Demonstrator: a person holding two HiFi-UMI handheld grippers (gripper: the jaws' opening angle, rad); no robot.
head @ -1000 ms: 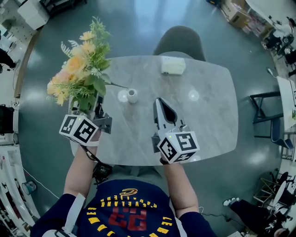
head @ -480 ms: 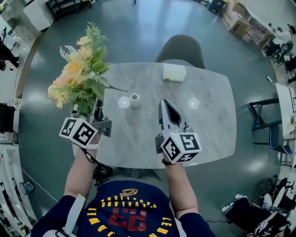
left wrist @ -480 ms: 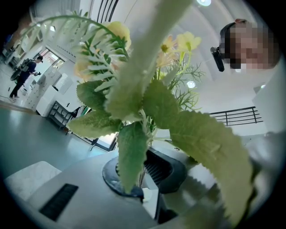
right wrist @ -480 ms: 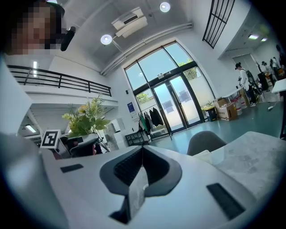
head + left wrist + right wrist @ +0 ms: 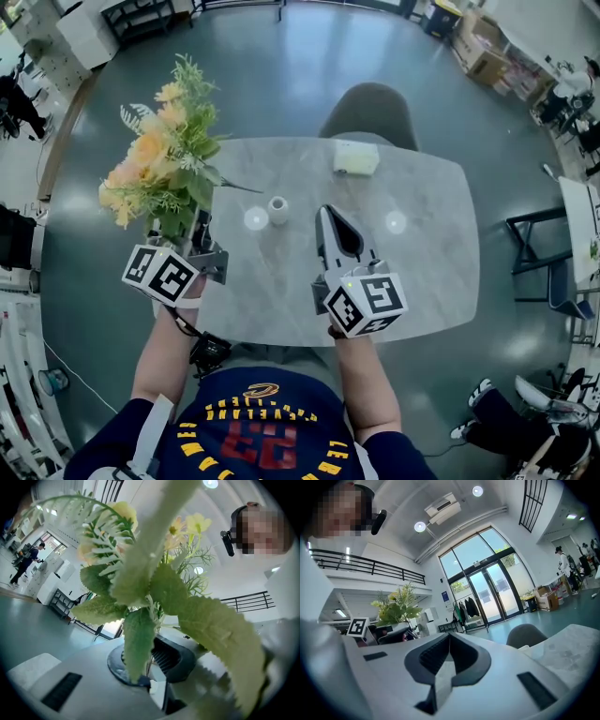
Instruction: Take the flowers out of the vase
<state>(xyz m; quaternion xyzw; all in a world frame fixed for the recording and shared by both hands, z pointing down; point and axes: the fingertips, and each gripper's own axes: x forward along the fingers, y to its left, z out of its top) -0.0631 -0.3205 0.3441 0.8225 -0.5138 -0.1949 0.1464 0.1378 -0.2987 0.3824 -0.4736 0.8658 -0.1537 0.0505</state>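
Observation:
A bunch of yellow and peach flowers (image 5: 161,164) with green leaves stands up from my left gripper (image 5: 199,231), which is shut on the stems, over the table's left edge. In the left gripper view the stems (image 5: 148,663) run down between the closed jaws, and leaves (image 5: 154,581) fill the picture. The small white vase (image 5: 277,208) stands alone on the grey marble table (image 5: 422,272), right of the bouquet. My right gripper (image 5: 327,214) hovers above the table's middle, just right of the vase, and is shut on nothing (image 5: 449,644).
A white box (image 5: 356,157) lies at the table's far edge, with a grey chair (image 5: 370,98) behind it. Two bright light reflections sit on the tabletop near the vase. Another chair (image 5: 544,234) stands on the floor at the right.
Both grippers have risen slightly. The bouquet stays held in the left gripper, away from the vase.

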